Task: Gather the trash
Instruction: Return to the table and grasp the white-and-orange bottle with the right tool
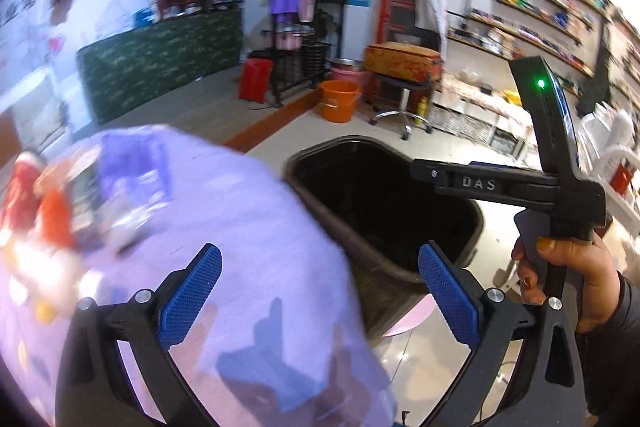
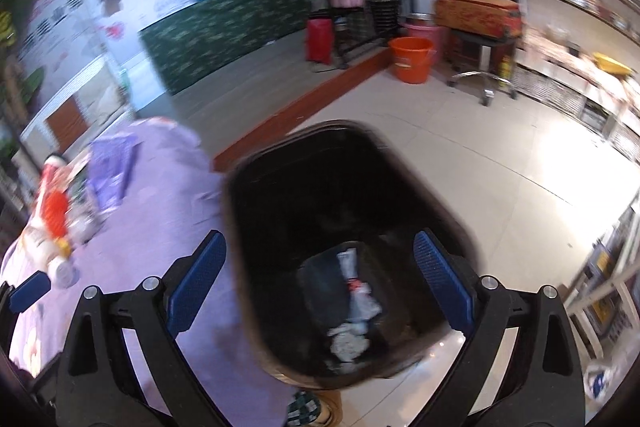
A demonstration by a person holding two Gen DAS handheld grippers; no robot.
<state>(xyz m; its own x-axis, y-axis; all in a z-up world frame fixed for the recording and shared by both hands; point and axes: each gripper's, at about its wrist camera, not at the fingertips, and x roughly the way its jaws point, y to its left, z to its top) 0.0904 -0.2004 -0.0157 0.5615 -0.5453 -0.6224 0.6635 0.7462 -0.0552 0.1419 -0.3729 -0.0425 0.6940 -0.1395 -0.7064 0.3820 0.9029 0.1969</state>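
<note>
A black trash bin stands on the floor beside a table under a lilac cloth. Crumpled white trash lies at the bin's bottom. My right gripper hangs open over the bin's mouth with nothing between its blue pads. My left gripper is open and empty too, above the cloth's edge, with the bin just ahead. A hand holds the right gripper's black body at the right of the left wrist view. Blurred red, orange and white packaging and a purple wrapper lie on the table.
An orange bucket and a pink one stand on the tiled floor beyond the bin. A rolling stool carries an orange box. A raised floor step runs behind the bin. Shelves line the right wall; a green-draped counter sits at the back.
</note>
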